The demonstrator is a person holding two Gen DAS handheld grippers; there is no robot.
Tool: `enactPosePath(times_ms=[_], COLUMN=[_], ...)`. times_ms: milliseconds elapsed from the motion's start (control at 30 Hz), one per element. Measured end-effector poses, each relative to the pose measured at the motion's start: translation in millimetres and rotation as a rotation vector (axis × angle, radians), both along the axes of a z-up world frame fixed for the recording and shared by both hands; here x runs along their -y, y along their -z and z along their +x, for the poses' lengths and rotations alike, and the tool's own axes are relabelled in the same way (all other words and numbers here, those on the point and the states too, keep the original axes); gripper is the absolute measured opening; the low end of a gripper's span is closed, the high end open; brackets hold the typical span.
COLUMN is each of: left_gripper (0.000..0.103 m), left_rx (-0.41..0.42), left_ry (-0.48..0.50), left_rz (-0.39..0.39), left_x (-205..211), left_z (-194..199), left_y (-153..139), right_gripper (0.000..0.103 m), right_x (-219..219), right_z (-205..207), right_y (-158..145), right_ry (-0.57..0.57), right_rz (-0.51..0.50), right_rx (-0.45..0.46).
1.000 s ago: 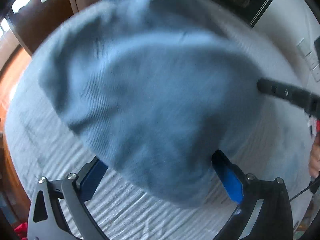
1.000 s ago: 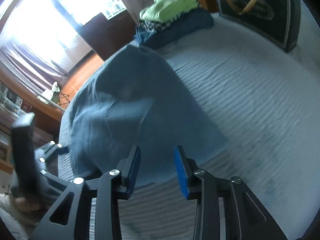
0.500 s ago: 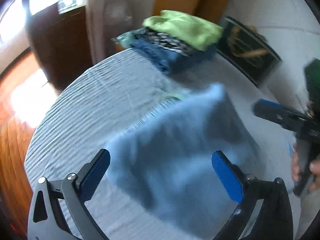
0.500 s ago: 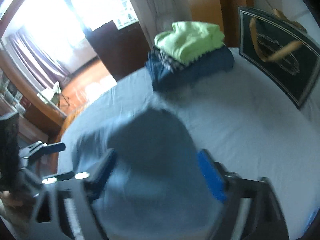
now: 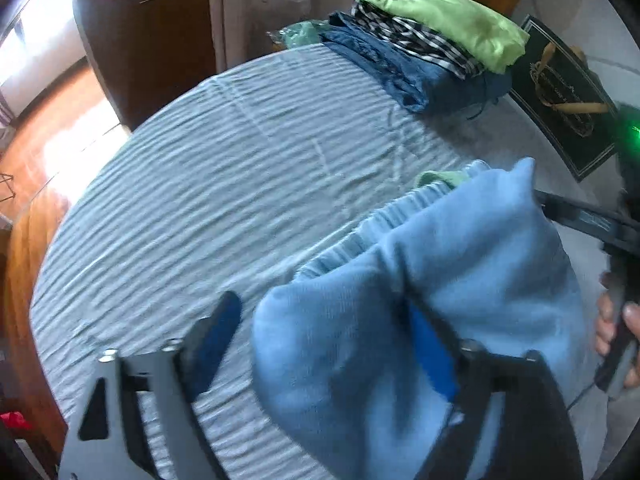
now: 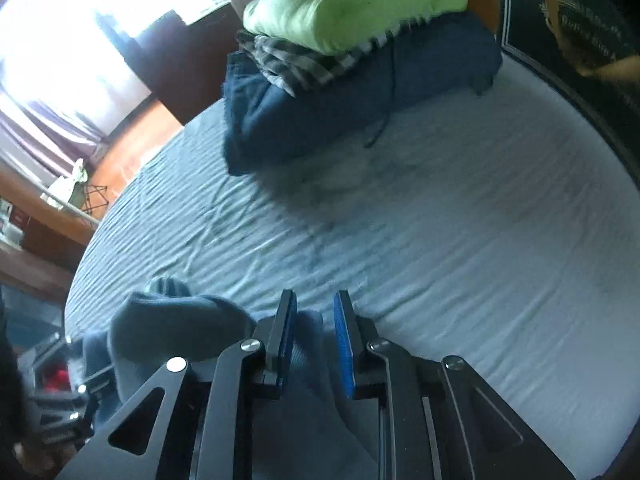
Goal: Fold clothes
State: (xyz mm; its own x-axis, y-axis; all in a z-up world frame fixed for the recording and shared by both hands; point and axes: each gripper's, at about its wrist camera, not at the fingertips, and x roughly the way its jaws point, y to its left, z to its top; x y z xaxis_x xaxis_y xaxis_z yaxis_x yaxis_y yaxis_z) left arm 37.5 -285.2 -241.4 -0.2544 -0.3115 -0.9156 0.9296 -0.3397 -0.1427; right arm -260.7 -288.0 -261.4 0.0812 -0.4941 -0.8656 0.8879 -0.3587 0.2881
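Item: blue garment, bunched above the bed; my right tongs are pinching it, left tongs are gaping around cloth, risking a one-sided slump.

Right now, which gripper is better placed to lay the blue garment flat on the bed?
Right, probably. The right gripper is closed on the blue garment, with cloth pinched between its fingers. The left gripper stands wide open, the cloth only draped over one finger.
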Motion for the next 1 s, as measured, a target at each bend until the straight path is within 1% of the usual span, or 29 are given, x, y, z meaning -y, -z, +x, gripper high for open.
enactPosePath(times_ms=[67,100,167,200,233,300,333,367,433,467,533,600,633,667,733,800,833,867,933,1000], left_gripper=[0.088,0.088,0.088,0.088,0.088,0.088,0.080,0.069,0.062,0.063,0.063,0.063,0.064,0.064,0.064,0.066,0.073,0.080,0.082,0.082], left_rx=[-0.008,-0.016,-0.031,-0.042,-0.052,-0.063,-0.057,-0.050,-0.036,-0.019,0.001,0.009,0.016,0.023,0.017,-0.002,-0.017,-0.037,-0.070,-0.051], left_ry=[0.011,0.030,0.062,0.079,0.096,0.130,0.151,0.172,0.211,0.213,0.213,0.214,0.219,0.224,0.232,0.245,0.261,0.289,0.350,0.415], left_rz=[-0.009,-0.018,-0.019,-0.007,0.006,0.023,0.035,0.047,0.070,0.073,0.090,0.097,0.088,0.083,0.075,0.045,0.032,0.029,0.028,0.016], left_x=[-9.0,-22.8,-45.2,-53.8,-62.4,-77.6,-82.3,-87.1,-95.9,-95.5,-93.2,-91.1,-90.7,-90.7,-91.8,-95.9,-99.4,-102.8,-110.3,-117.6], left_z=[2.7,4.1,4.3,0.1,-4.0,-9.0,-13.6,-18.2,-27.0,-29.1,-30.8,-32.6,-34.9,-36.8,-36.2,-33.1,-32.1,-32.5,-35.7,-42.0], left_y=[-13.5,-23.7,-36.1,-36.3,-36.5,-36.2,-31.2,-26.2,-16.1,-10.2,3.5,10.2,10.3,9.0,0.6,-14.2,-22.2,-28.0,-34.9,-30.5], right_gripper=[0.021,0.023,0.034,0.036,0.036,0.036,0.036,0.036,0.034,0.032,0.031,0.031,0.031,0.031,0.031,0.031,0.031,0.032,0.033,0.033], right_x=[-25.6,-39.1,-65.5,-77.0,-88.2,-100.7,-104.5,-107.8,-111.9,-112.2,-112.8,-113.5,-113.8,-114.1,-118.8,-127.7,-132.3,-136.9,-146.0,-155.2], right_z=[9.0,15.8,33.2,43.2,53.1,70.3,77.9,85.3,93.4,92.7,91.2,89.8,89.1,88.4,93.1,99.2,102.2,105.2,111.1,117.1], right_y=[-22.8,-33.3,-52.4,-58.3,-63.7,-65.3,-62.2,-58.5,-48.8,-42.4,-29.6,-16.8,-10.5,-4.1,-11.4,-12.8,-13.1,-13.3,-13.9,-14.4], right_ry=[-0.003,-0.016,-0.051,-0.071,-0.089,-0.125,-0.134,-0.142,-0.145,-0.139,-0.126,-0.113,-0.107,-0.100,-0.091,-0.067,-0.054,-0.041,-0.016,0.010], right_rz=[-0.040,-0.052,-0.070,-0.068,-0.064,-0.048,-0.034,-0.020,0.010,0.026,0.057,0.088,0.104,0.119,0.111,0.108,0.107,0.106,0.104,0.103], right_rx=[-0.039,-0.048,-0.054,-0.061,-0.070,-0.082,-0.085,-0.087,-0.081,-0.071,-0.050,-0.029,-0.019,-0.009,-0.027,-0.014,-0.007,0.001,0.016,0.031])
